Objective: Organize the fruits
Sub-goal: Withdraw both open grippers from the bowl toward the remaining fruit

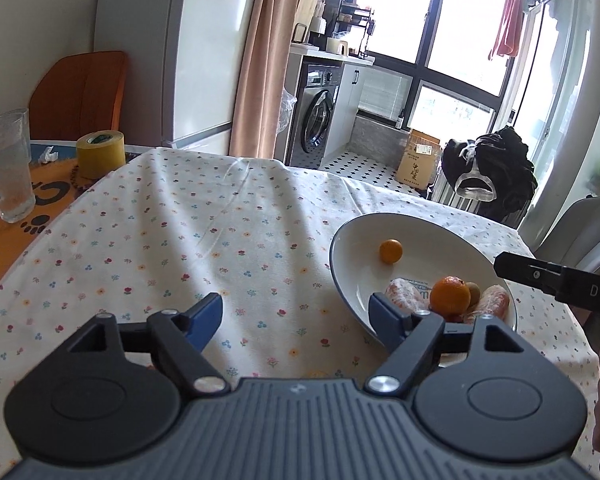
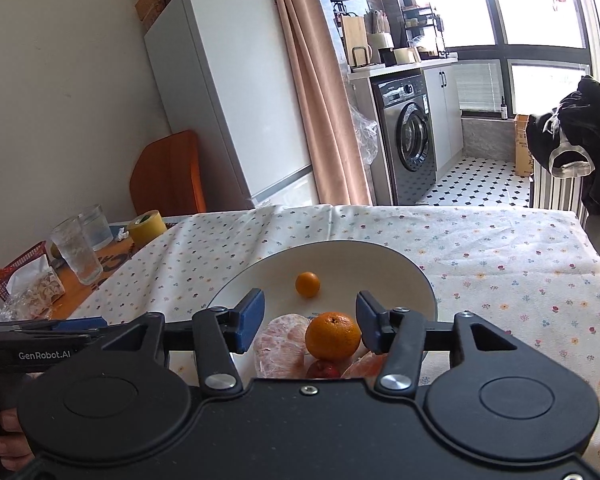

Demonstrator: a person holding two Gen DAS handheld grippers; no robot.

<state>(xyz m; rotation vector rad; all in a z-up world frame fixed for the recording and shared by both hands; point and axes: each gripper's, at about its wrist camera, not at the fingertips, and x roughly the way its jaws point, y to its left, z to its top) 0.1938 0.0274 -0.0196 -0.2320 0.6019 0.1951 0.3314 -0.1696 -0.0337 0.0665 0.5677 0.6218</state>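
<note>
Hovering over plate (image 2: 420, 276), right gripper (image 2: 310, 320) wide open, empty; left gripper (image 1: 296, 312) likewise, beside plate rim. Mandarin (image 2: 333, 336) atop peeled segments (image 2: 280, 344). Risk: off-centre closure rolls mandarin off stack.

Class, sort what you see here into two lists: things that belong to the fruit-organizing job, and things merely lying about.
Belongs to the job: white bowl; small orange; large orange; peeled citrus pieces; red fruit; kiwi.

Just lying about: drinking glasses; yellow tape roll; red basket.
</note>
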